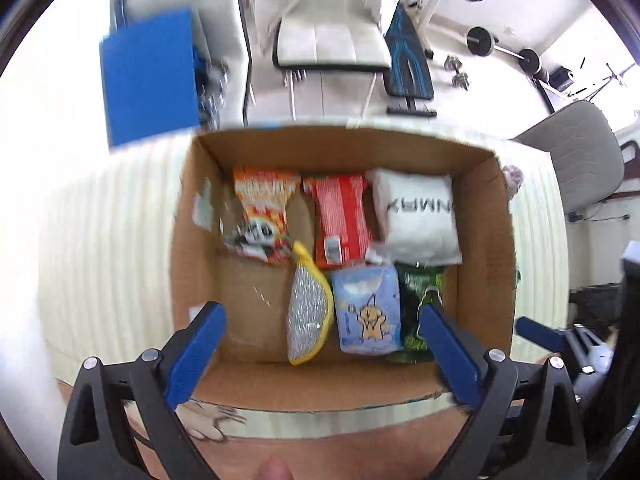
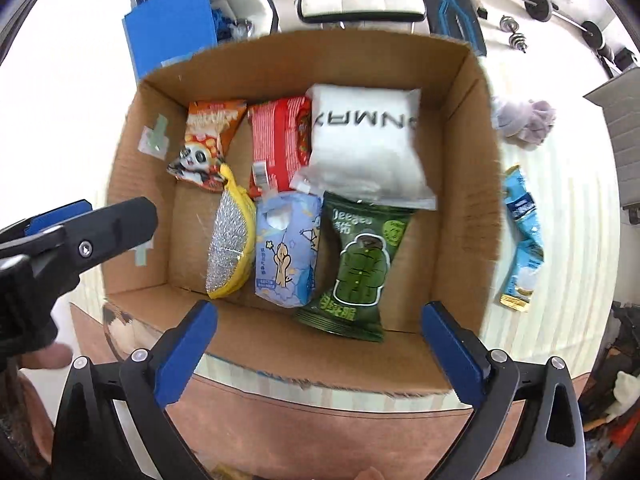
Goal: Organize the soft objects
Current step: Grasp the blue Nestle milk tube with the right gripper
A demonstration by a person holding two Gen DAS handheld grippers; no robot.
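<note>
An open cardboard box [image 1: 344, 136] [image 2: 304, 46] stands on the cream striped tablecloth. Inside lie an orange snack bag [image 2: 208, 136], a red pack [image 2: 280, 140], a white pouch [image 2: 368, 144], a yellow-rimmed silver scrubber [image 2: 232, 244], a light blue tissue pack [image 2: 286, 248] and a green snack bag [image 2: 360, 264]. My left gripper [image 1: 320, 312] hangs open above the box's near half, holding nothing. My right gripper [image 2: 320, 309] is open over the box's near wall, also holding nothing. Outside the box to its right lie a light blue packet [image 2: 522, 236] and a lilac cloth [image 2: 524, 122].
Behind the table are a blue board [image 1: 150, 76], a white chair [image 1: 332, 46], a weight bench [image 1: 408, 60] and barbells [image 1: 504, 50] on the floor. A grey chair [image 1: 576, 168] stands at the right. The left part of the box floor [image 2: 188, 240] is bare.
</note>
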